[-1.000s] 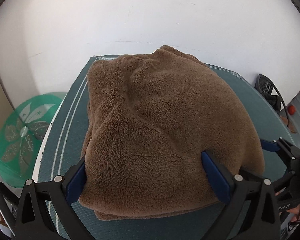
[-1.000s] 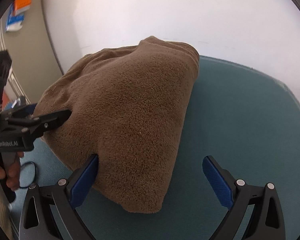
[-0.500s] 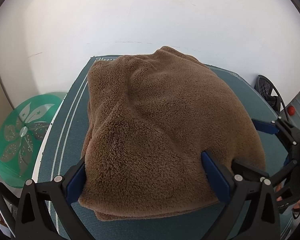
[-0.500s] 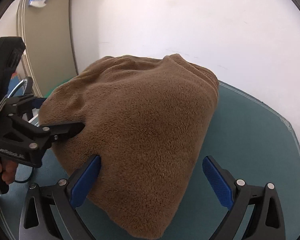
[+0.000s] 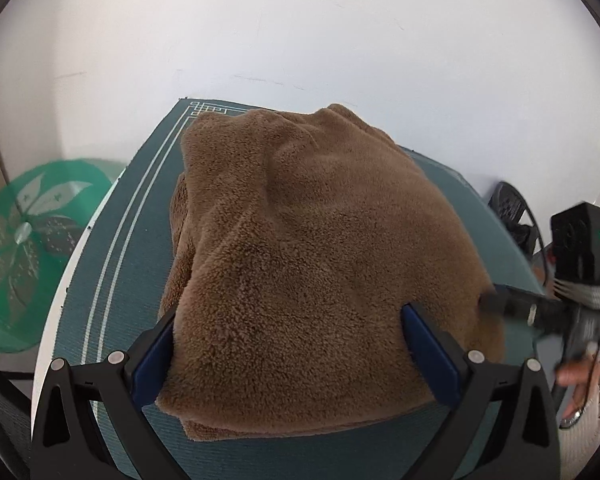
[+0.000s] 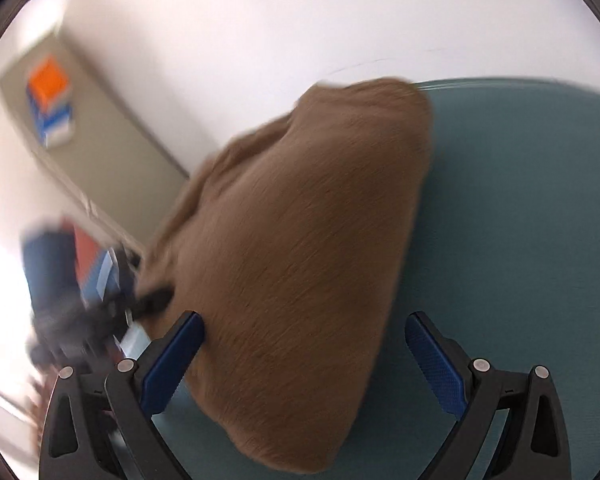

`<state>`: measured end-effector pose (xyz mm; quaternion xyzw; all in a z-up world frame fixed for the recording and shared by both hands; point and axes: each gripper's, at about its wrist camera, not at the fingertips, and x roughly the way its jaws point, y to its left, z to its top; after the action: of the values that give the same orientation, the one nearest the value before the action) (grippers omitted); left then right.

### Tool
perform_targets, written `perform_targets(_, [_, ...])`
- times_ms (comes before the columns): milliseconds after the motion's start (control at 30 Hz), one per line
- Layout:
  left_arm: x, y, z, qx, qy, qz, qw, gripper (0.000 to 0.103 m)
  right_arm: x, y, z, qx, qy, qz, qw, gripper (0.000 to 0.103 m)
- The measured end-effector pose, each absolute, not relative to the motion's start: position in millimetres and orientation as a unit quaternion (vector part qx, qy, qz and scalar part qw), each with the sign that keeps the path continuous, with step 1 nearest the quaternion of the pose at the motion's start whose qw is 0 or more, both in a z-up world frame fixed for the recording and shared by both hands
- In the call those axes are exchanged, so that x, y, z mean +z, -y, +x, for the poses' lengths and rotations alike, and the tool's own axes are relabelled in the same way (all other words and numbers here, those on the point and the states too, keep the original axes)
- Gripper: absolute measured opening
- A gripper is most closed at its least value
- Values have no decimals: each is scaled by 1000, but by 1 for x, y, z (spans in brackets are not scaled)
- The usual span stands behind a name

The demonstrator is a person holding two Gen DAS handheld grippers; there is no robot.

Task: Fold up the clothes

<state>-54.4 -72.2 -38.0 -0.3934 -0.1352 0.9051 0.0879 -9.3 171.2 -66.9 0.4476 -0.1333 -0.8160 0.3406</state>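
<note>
A brown fleece garment [image 5: 308, 264] lies folded in a thick pile on a teal mat [image 5: 112, 264]. It also shows in the right wrist view [image 6: 300, 272], blurred. My left gripper [image 5: 292, 360] is open, its blue pads [image 5: 152, 364] spread around the garment's near edge. My right gripper [image 6: 304, 360] is open over the garment's near right corner and shows in the left wrist view [image 5: 512, 308] at the garment's right side. The left gripper shows blurred in the right wrist view [image 6: 148, 300].
A green round cover with a flower pattern [image 5: 28, 240] stands left of the table. A white wall [image 5: 300, 40] is behind. A black fan [image 5: 512, 204] sits at the right. A beige cabinet [image 6: 88, 136] with a blue and orange box [image 6: 50, 100] is at the left.
The right gripper has swung and tilted fast, blurring its view, and its camera body now rises at the garment's right side. The left gripper stays open at the near edge.
</note>
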Motion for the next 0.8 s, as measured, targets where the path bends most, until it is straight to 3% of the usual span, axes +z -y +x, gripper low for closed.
perform_targets(300, [-39,76,-54,902,146,-396,93,103,-107,-194,-90,-745,299,494,335,102])
perform_targets(500, [-35,87,-54,896,178,-393,100,103,-103,-141,-85,-727,220,517,395,102])
perform_targets(667, [-22,126,-48,887,284,-338,133,103,-101,-135,-84,-730,222,504,405,102])
perform_targets(800, [-17,157,-78,865,315,-367,130,103,-99,-133,-77,-742,202,487,413,102])
